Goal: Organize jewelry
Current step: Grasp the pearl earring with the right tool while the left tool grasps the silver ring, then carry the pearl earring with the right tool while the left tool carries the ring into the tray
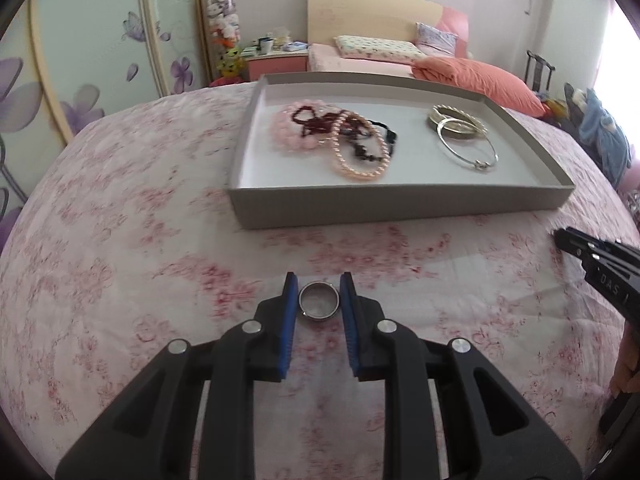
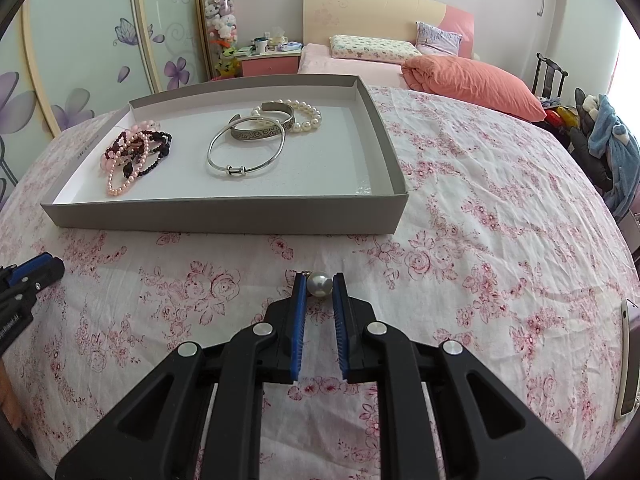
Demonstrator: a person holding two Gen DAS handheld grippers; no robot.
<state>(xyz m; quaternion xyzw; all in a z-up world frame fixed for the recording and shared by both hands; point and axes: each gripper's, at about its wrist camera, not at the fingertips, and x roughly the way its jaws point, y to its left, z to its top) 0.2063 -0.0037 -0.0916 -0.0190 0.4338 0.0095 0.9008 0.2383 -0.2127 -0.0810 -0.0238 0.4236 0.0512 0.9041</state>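
My left gripper (image 1: 319,288) is shut on a silver ring (image 1: 319,301), held between its blue pads over the floral bedspread. My right gripper (image 2: 319,280) is shut on a large pearl (image 2: 319,284) with a small metal fitting. A grey shallow tray (image 1: 400,206) (image 2: 224,214) lies on the bed ahead. It holds a heap of pink and dark bead bracelets (image 1: 344,136) (image 2: 136,152) at its left, silver bangles (image 1: 466,136) (image 2: 248,144) and a white pearl bracelet (image 2: 304,116). The right gripper shows at the right edge of the left wrist view (image 1: 560,240).
The pink floral bedspread (image 2: 480,220) covers the work surface. A phone (image 2: 630,360) lies at its right edge. Behind stand a second bed with an orange quilt (image 2: 472,80), a nightstand (image 2: 268,62), a chair with clothes (image 2: 608,140) and a wardrobe on the left.
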